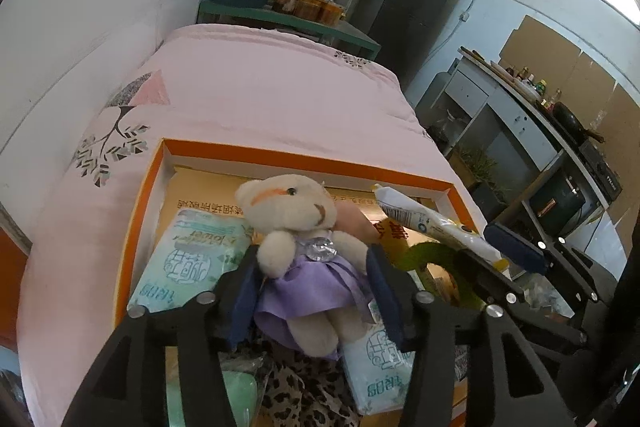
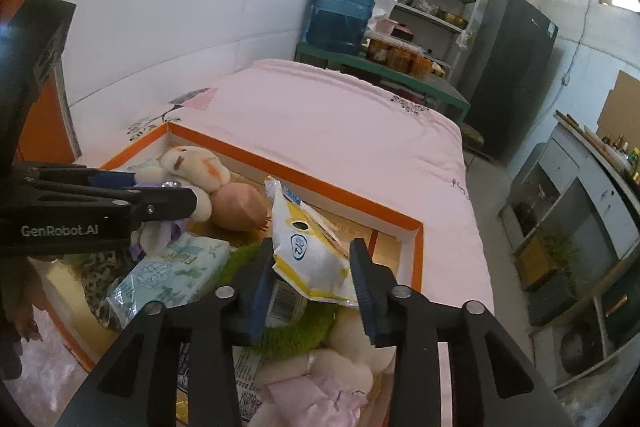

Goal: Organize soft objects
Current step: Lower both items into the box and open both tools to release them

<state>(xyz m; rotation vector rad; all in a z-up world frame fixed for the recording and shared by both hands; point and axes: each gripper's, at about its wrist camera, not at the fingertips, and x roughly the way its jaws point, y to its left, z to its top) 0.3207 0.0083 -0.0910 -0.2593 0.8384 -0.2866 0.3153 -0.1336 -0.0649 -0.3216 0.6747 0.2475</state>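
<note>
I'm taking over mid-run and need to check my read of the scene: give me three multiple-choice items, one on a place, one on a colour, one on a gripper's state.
1. Where does the teddy bear lie?
A. In the orange box
B. On the green shelf
C. On the floor

2. What colour is the bear's dress?
A. Red
B. Purple
C. Black

3. How does the right gripper stand to the white and yellow pouch?
A. Shut flat, nothing near
B. Out of view
C. Jaws apart, pouch between them

Answers:
1. A: the bear rests on tissue packs inside the orange rim.
2. B: the skirt between the left gripper fingers is lilac purple.
3. C: a gap shows between each blue pad and the pouch.
</note>
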